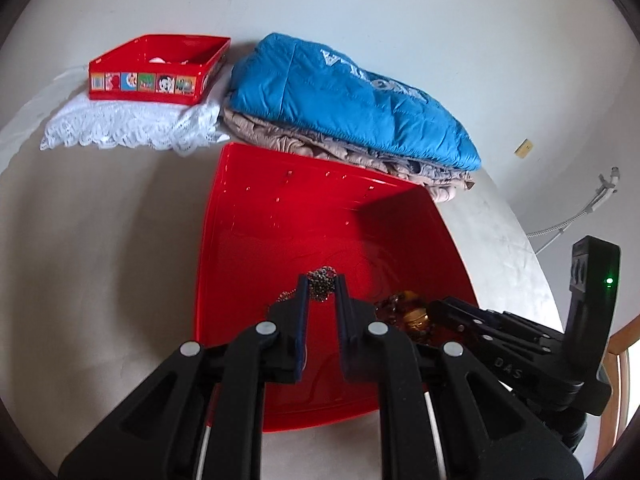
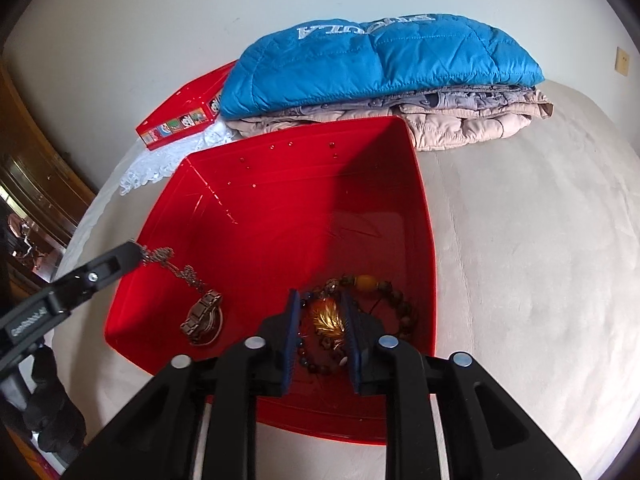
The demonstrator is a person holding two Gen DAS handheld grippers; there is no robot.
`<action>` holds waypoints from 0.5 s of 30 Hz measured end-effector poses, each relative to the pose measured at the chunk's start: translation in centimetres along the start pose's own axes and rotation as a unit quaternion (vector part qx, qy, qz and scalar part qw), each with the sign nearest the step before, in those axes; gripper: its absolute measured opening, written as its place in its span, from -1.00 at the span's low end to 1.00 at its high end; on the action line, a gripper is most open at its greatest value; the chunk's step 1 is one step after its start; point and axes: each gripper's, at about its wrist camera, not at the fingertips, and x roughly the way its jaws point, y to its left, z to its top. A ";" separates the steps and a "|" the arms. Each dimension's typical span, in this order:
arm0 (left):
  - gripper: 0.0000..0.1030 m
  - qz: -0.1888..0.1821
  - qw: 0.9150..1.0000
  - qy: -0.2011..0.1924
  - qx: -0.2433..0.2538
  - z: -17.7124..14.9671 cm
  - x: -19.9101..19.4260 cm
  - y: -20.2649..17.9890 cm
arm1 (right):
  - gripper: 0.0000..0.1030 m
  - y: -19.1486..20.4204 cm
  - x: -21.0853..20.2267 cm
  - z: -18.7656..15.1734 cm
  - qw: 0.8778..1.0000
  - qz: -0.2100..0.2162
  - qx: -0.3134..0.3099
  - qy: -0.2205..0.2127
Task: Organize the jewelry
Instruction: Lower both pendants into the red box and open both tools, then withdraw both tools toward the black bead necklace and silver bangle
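A big red tray (image 1: 248, 216) (image 2: 224, 200) lies on the beige bed. My left gripper (image 1: 322, 285) is closed on a bunched silver chain (image 1: 322, 282) over the tray; in the right wrist view the chain (image 2: 176, 266) hangs from its fingertips (image 2: 128, 254) down to a metal watch (image 2: 204, 316) on the tray floor. My right gripper (image 2: 320, 308) stands with a gap between its jaws, around a gold leaf brooch (image 2: 326, 320), above a brown bead bracelet (image 2: 396, 300) with an amber bead. It also shows in the left wrist view (image 1: 436, 306).
A smaller red box (image 1: 156, 68) (image 2: 180, 118) with cartoon pictures sits on white lace (image 1: 120, 128) at the back left. Folded blue (image 1: 344, 96) (image 2: 372, 56) and beige jackets lie behind the tray. A white wall stands beyond the bed.
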 end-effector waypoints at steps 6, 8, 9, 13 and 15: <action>-0.12 0.001 1.000 -0.020 0.006 0.0 -1.5 -0.2 | -0.46 -0.4 -1.7 0.0 1.000 0.010 0.009 -0.020; -0.03 0.007 0.999 -0.032 0.012 -0.1 -2.6 -0.6 | -0.24 -0.6 -2.6 0.0 0.999 0.010 0.014 -0.031; 0.06 0.005 0.999 -0.036 0.016 -0.2 -3.2 -0.9 | -0.05 -0.7 -3.2 0.0 0.999 0.010 0.016 -0.040; 0.44 0.012 0.999 -0.041 0.014 -0.7 -5.7 -1.5 | 0.45 -0.7 -5.3 -0.4 0.998 -0.004 0.013 -0.066; 0.65 0.024 0.999 -0.042 0.016 -1.2 -6.7 -1.8 | 0.61 -0.5 -6.4 -0.9 0.997 -0.013 0.008 -0.075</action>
